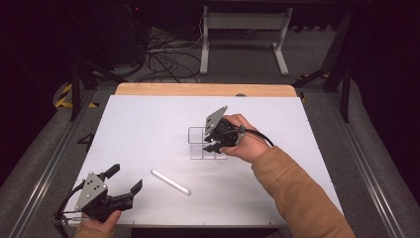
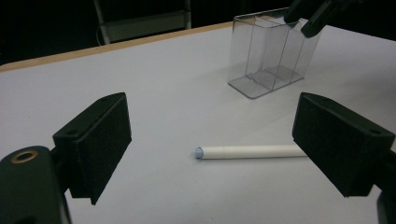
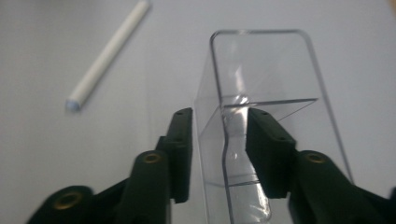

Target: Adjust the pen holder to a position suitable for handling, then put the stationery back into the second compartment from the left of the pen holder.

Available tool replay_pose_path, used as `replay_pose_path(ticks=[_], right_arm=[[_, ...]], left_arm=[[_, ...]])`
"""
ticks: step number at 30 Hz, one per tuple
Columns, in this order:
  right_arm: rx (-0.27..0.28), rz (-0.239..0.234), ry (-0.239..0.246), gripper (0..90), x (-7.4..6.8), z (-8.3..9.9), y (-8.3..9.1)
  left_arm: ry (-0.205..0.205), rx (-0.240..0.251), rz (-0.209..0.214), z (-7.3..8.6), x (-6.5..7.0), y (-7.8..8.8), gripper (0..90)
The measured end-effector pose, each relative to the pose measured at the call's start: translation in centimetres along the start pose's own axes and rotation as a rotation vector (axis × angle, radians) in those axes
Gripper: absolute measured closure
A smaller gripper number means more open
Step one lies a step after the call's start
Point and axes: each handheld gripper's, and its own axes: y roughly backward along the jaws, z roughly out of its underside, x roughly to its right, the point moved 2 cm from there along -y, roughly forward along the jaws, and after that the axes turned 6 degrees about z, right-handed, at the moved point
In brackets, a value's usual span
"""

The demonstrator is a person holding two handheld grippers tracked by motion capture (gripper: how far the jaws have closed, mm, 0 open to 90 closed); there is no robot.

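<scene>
While straddling the near wall of the clear divided organizer [image 3: 261, 116] at table centre, right gripper [image 3: 218, 140] half open, pads off the wall. Lift straight clear without nudging. White tube [image 1: 171, 181] at seven o'clock of it; left gripper [image 1: 127, 183] wide open, empty.

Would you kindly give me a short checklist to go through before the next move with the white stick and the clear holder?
1. Clear holder upright on the table: ok.
2. Right hand-held gripper released: ok; its jaws straddle the holder's wall with gaps on both sides.
3. Left hand-held gripper open: ok.
4. White stick lying flat, between the left jaws' line of approach: ok.
5. Holder compartments free to receive the stick: ok; they look empty.
6. Stick's far end visible for a centred grasp: cannot tell; the right-hand jaw hides it in the left gripper view.
</scene>
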Motion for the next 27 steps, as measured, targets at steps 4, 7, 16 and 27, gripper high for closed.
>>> replay_pose_path(ticks=[4,7,16,27], right_arm=[[0.122,0.054,-0.106,47.4,-0.2,-0.2,1.7],[0.188,0.067,-0.165,43.9,-0.6,-0.4,2.2],[0.267,0.081,-0.255,43.5,-1.4,-1.1,2.5],[0.308,0.072,-0.292,42.5,-2.2,-1.7,2.8]], left_arm=[[0.002,0.001,0.0,0.0,0.0,0.0,12.6],[-0.001,0.003,-0.003,0.0,0.0,0.1,12.6],[-0.001,0.0,-0.005,0.0,0.0,0.1,12.6],[0.0,0.009,-0.01,0.0,-0.1,0.4,12.6]])
